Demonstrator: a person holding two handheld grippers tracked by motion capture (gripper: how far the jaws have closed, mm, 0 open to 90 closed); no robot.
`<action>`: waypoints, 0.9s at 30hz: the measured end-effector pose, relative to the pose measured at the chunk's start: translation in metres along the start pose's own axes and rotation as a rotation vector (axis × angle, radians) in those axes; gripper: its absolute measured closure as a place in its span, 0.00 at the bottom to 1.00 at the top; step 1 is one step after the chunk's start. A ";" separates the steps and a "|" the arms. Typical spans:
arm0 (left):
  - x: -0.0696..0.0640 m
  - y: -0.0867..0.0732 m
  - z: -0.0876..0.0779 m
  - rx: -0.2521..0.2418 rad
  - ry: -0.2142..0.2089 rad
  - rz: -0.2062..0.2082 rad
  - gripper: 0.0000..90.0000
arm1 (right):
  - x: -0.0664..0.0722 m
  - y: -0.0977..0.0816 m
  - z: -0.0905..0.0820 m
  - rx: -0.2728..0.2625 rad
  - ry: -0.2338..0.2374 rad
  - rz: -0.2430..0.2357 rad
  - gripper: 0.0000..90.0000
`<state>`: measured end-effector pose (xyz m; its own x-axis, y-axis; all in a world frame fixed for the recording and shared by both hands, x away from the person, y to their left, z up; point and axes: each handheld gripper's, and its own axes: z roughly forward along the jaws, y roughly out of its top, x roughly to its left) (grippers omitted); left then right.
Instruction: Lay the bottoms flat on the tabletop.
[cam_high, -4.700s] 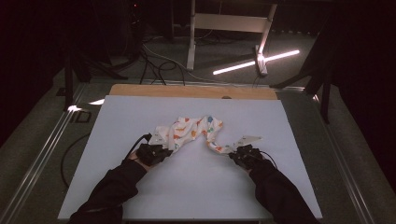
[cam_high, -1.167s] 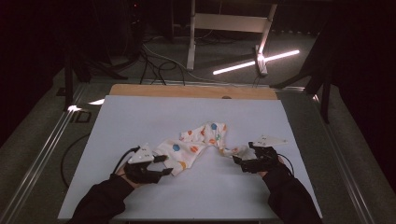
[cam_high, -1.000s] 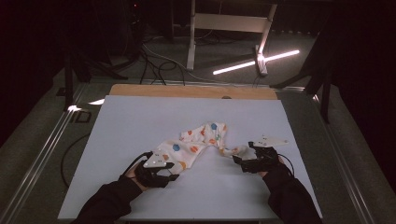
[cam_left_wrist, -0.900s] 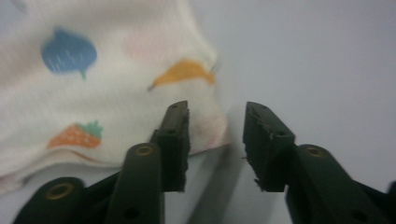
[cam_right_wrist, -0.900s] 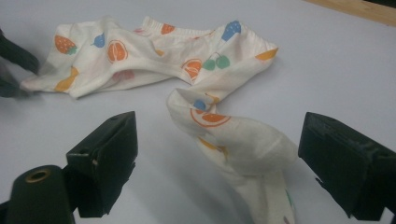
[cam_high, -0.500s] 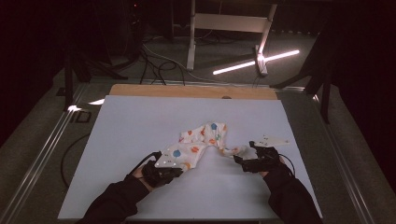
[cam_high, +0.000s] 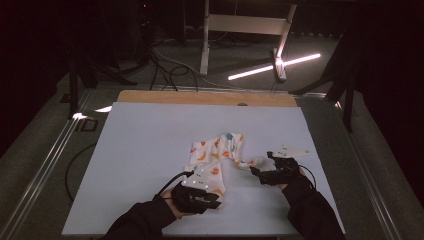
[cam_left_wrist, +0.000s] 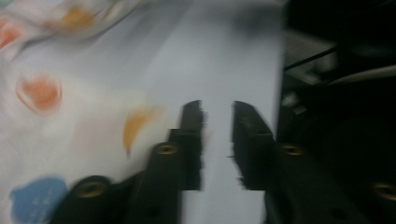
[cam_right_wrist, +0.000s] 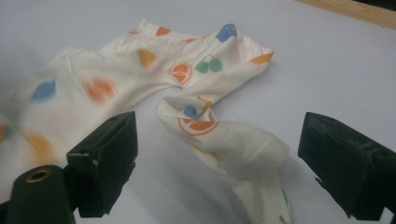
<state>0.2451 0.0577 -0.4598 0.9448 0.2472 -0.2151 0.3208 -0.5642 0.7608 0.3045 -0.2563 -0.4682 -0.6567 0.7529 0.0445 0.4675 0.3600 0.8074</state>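
A small white garment (cam_high: 216, 155) printed with orange, blue and green shapes lies crumpled on the white table mat (cam_high: 150, 130). My left gripper (cam_high: 202, 194) sits at the garment's near end. In the blurred left gripper view its jaws (cam_left_wrist: 217, 109) stand a narrow gap apart with bare mat between them, and the garment (cam_left_wrist: 60, 107) lies just to their left. My right gripper (cam_high: 264, 172) is at the garment's right tip. In the right gripper view it (cam_right_wrist: 219, 140) is wide open, and a twisted end of the garment (cam_right_wrist: 224, 135) lies on the mat between the jaws.
A wooden strip (cam_high: 200, 97) runs along the mat's far edge. Metal rails (cam_high: 45, 165) border the table on the left. Beyond the table are floor cables (cam_high: 165, 65), a lit tube (cam_high: 272, 67) and stand legs (cam_high: 205, 45). Bare mat surrounds the garment.
My left gripper has moved right along the near side to the garment's near end. The garment has gone from spread sideways to bunched diagonally. My right gripper has barely shifted.
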 end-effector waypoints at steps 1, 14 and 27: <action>0.000 0.000 -0.004 -0.009 0.018 0.012 0.64 | 0.000 0.000 0.000 -0.004 0.001 -0.001 0.14; 0.018 -0.054 -0.040 0.084 0.119 -0.006 0.56 | 0.000 0.000 -0.001 -0.002 0.005 -0.004 0.14; 0.030 -0.072 -0.021 0.231 0.171 0.086 0.73 | 0.001 -0.001 0.001 0.000 0.007 -0.001 0.14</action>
<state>0.2493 0.1226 -0.5084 0.9507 0.3083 -0.0349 0.2650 -0.7484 0.6080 0.3038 -0.2551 -0.4690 -0.6611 0.7488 0.0481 0.4671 0.3605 0.8073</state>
